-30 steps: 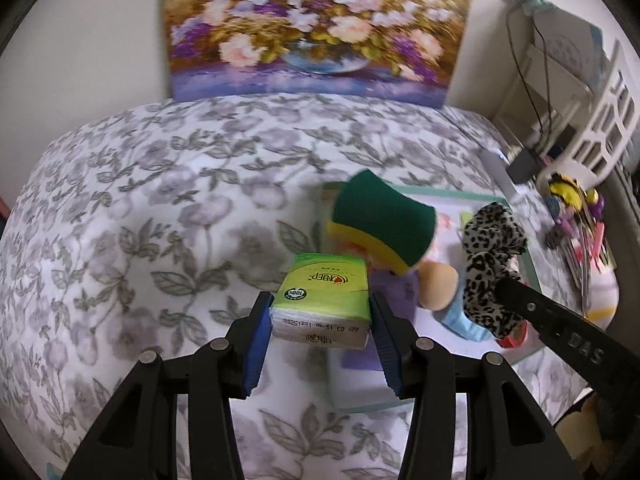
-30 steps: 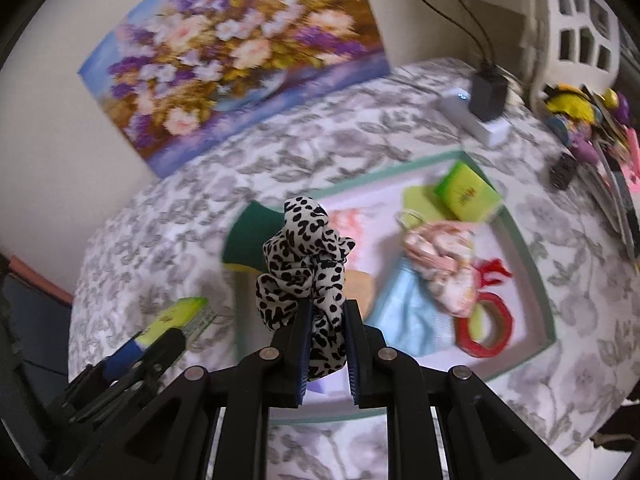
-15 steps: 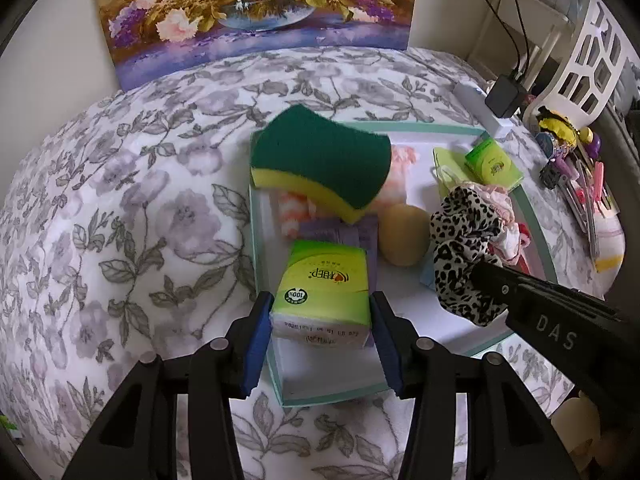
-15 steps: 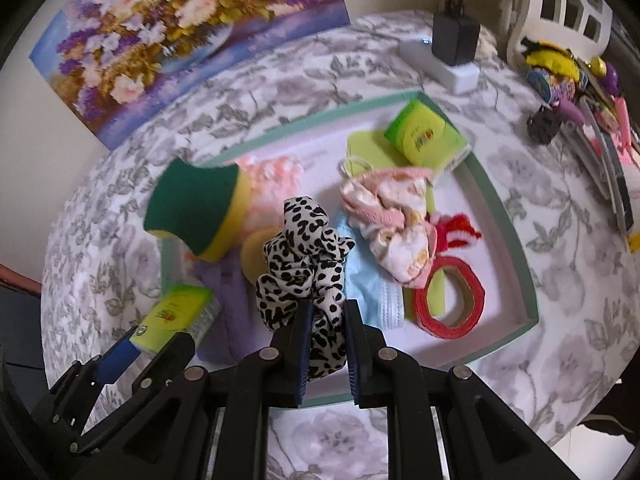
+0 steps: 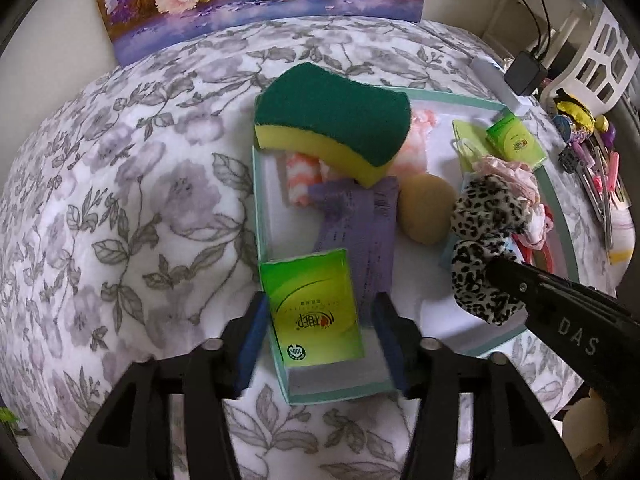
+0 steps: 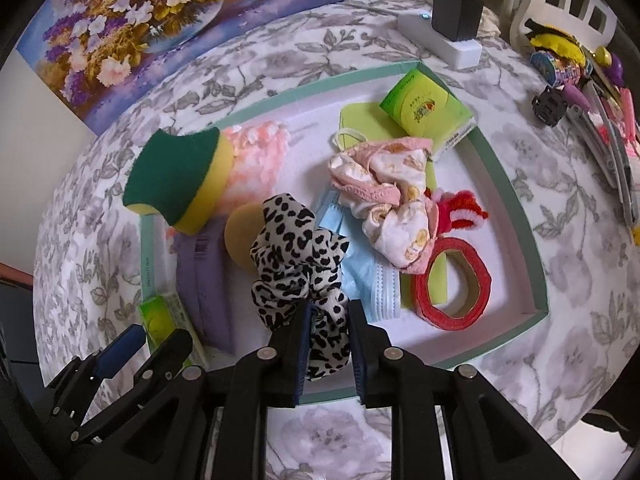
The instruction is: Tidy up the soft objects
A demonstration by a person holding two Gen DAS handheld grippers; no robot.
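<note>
My left gripper is open, its pads a little off both sides of a green tissue pack that lies flat in the near left corner of the teal tray. My right gripper is shut on a leopard-print scrunchie and holds it above the tray's front; it also shows in the left wrist view. In the tray lie a green-and-yellow sponge, a purple packet, a tan puff, a blue face mask and a pink cloth.
A second green tissue pack, a red tape ring and a red pipe cleaner lie in the tray. A white power strip with a black adapter and hair clips lie at the right. A flower painting leans on the wall.
My left gripper lowered the tissue pack into the tray's near left corner and opened off it; the pack now lies flat. My right gripper came down closer to the tray with the scrunchie.
</note>
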